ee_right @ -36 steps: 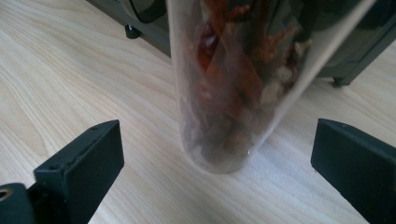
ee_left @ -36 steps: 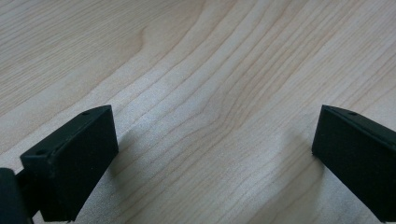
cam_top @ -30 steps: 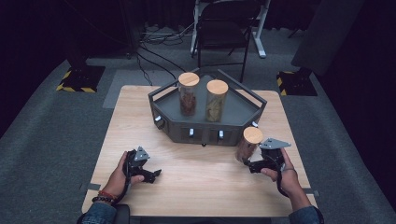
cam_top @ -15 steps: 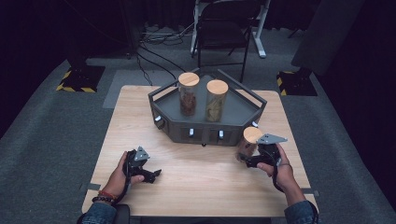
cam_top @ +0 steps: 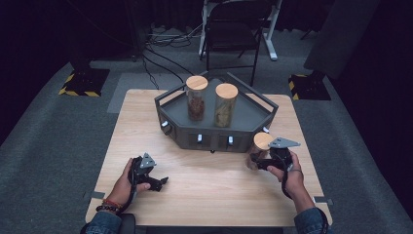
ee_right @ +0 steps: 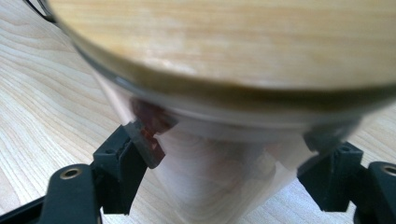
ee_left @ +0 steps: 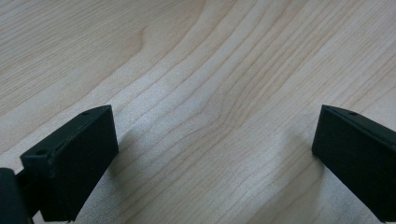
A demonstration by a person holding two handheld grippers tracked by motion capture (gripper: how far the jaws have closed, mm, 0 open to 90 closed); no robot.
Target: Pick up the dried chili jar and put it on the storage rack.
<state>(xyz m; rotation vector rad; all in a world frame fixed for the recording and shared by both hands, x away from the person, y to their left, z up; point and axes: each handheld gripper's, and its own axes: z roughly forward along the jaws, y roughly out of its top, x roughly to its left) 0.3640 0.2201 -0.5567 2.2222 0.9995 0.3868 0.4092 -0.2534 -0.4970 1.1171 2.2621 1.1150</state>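
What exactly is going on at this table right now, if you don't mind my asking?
A person works two handheld grippers at a wooden table. The right gripper is shut on a glass jar with a wooden lid, just in front of a dark tray. Two similar jars stand upright in the tray. The left gripper rests open on bare wood.

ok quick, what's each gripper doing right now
Left gripper: open, holding nothing, low over the light wooden table.
Right gripper: shut on the clear glass jar with a round wooden lid.
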